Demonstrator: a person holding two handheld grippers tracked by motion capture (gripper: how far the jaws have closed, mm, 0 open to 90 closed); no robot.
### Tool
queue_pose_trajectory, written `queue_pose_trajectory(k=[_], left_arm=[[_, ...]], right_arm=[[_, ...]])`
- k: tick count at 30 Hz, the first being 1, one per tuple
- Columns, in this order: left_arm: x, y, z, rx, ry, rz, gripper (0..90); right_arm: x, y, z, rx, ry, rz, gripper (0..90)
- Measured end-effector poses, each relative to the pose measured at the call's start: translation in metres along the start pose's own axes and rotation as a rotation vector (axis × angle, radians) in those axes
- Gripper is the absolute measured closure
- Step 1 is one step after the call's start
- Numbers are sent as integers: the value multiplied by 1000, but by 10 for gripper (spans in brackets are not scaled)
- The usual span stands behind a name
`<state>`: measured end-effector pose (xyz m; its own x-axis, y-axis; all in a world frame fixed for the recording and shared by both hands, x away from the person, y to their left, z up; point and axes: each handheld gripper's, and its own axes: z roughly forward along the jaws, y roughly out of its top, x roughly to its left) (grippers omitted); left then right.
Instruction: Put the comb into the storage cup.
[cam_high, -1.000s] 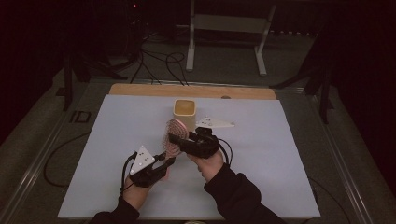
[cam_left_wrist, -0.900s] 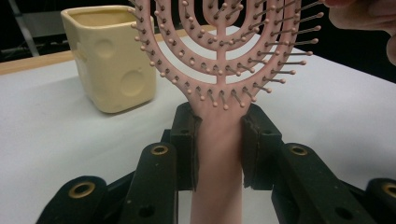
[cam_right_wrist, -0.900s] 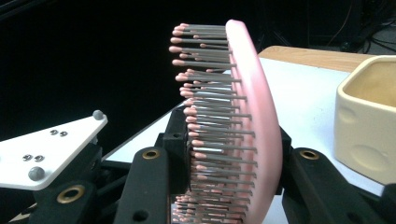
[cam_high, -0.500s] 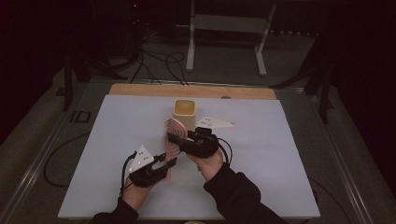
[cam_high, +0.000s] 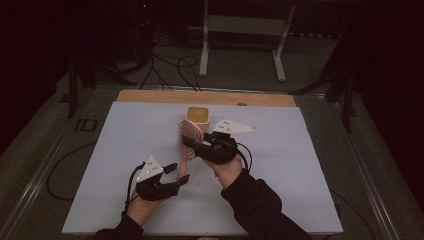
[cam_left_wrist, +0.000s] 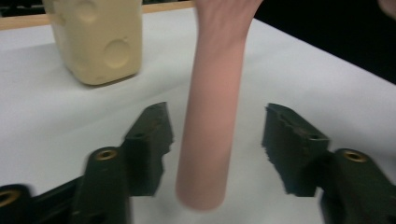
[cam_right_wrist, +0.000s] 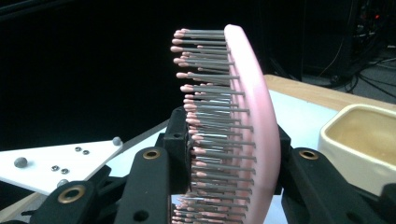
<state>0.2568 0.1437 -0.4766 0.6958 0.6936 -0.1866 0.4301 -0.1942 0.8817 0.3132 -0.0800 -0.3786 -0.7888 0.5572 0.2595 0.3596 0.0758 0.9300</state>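
Observation:
A pink hairbrush (cam_high: 189, 134) stands upright over the white table, bristles facing left in the right gripper view. My right gripper (cam_high: 189, 145) is shut on the brush head (cam_right_wrist: 243, 116), one jaw in the bristles and one on the pink back, its fingertips (cam_right_wrist: 229, 154) level with the middle of the head. The brush handle (cam_left_wrist: 212, 116) hangs down between the jaws of my left gripper (cam_left_wrist: 217, 140), whose jaws have just been opening; a gap shows on both sides, so neither pad touches it. In the high view the left gripper (cam_high: 177, 175) sits below and left of the right one.
A cream square container (cam_high: 198, 116) stands just behind the brush, also close by in the left gripper view (cam_left_wrist: 95, 37) and the right gripper view (cam_right_wrist: 362, 140). The white table board (cam_high: 300, 175) ends in a wooden strip (cam_high: 205, 97) at the back; cables and a metal stand lie beyond.
The left gripper's jaws have spread apart and let go of the brush handle. Both hands have stayed about where they were, and the right gripper keeps its hold on the brush head.

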Motion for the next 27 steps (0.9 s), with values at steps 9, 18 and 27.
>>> queue_pose_trajectory(k=[9,18,27], left_arm=[[7,0,-8,27,-25,-8,189],[11,-8,-16,60,-110,21,3],[15,-19,-30,40,-151,41,3]], right_arm=[[-6,8,-8,-23,-13,-9,645],[-11,12,-13,-32,-21,-20,645],[-16,21,-19,-50,-33,-30,645]])
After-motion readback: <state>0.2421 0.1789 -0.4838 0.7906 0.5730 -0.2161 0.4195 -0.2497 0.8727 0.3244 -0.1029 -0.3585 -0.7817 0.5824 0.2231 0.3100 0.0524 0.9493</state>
